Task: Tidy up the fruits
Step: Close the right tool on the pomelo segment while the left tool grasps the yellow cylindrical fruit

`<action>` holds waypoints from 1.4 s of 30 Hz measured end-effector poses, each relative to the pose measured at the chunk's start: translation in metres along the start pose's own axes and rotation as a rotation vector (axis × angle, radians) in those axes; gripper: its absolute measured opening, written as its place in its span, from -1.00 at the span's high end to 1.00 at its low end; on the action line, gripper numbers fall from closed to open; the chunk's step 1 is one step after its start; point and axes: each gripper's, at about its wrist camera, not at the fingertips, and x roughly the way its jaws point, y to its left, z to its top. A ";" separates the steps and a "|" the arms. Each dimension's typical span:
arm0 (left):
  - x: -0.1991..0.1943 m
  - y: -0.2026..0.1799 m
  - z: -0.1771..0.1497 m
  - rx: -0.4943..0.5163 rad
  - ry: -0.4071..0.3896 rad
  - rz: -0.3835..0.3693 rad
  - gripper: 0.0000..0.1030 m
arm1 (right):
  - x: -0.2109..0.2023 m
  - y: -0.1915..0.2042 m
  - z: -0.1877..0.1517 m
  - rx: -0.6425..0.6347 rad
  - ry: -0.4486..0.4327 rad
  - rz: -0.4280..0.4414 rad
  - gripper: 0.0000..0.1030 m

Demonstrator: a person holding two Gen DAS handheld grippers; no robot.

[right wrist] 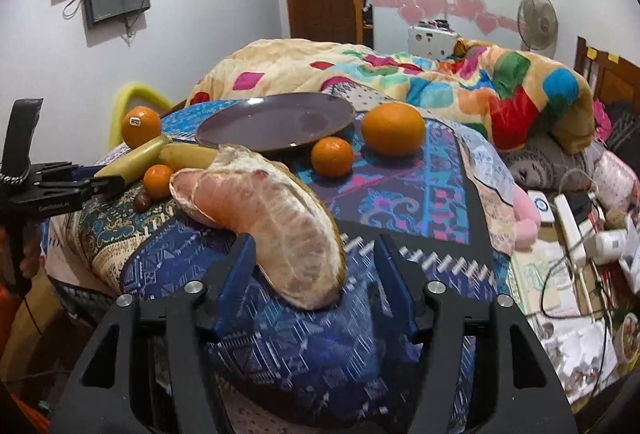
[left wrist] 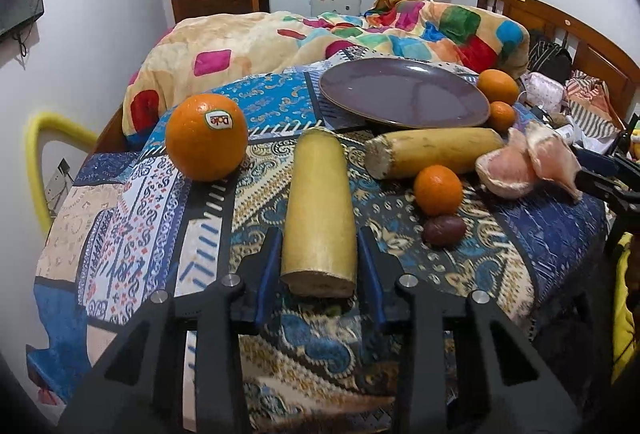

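Note:
My left gripper (left wrist: 319, 238) is shut on the near cut end of a yellow banana piece (left wrist: 318, 201), which lies lengthwise on the patterned cloth (left wrist: 520, 242). A second banana piece (left wrist: 436, 149) lies across behind it, in front of the empty purple plate (left wrist: 404, 91). In the right wrist view, a peeled pomelo segment (right wrist: 272, 209) rests between the fingers of my open right gripper (right wrist: 314, 242); the right finger stands apart from it. A big stickered orange (left wrist: 207, 136) sits at the left. A mandarin (left wrist: 438, 189) and a dark passion fruit (left wrist: 444, 230) lie between the two grippers.
Another orange (right wrist: 394, 129) and a small mandarin (right wrist: 332, 156) sit right of the plate. A colourful blanket (right wrist: 460, 81) is heaped behind the cloth. Cables and clutter (right wrist: 576, 234) lie at the right; a yellow chair back (left wrist: 36, 161) stands at the left.

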 end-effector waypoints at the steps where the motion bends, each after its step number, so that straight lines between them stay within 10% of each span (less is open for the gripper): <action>1: -0.001 -0.001 -0.001 -0.001 0.001 -0.004 0.27 | 0.002 0.001 0.002 -0.008 0.004 0.006 -0.13; 12: 0.012 -0.006 0.014 0.039 0.020 -0.007 0.11 | 0.025 0.021 0.005 -0.100 0.028 0.000 -0.33; 21: 0.038 -0.003 0.028 0.029 0.050 -0.011 0.11 | 0.024 0.014 0.004 -0.061 0.021 0.008 -0.04; 42: 0.019 -0.003 0.046 0.011 -0.005 -0.011 0.29 | 0.002 0.003 0.038 0.028 -0.108 -0.024 -0.02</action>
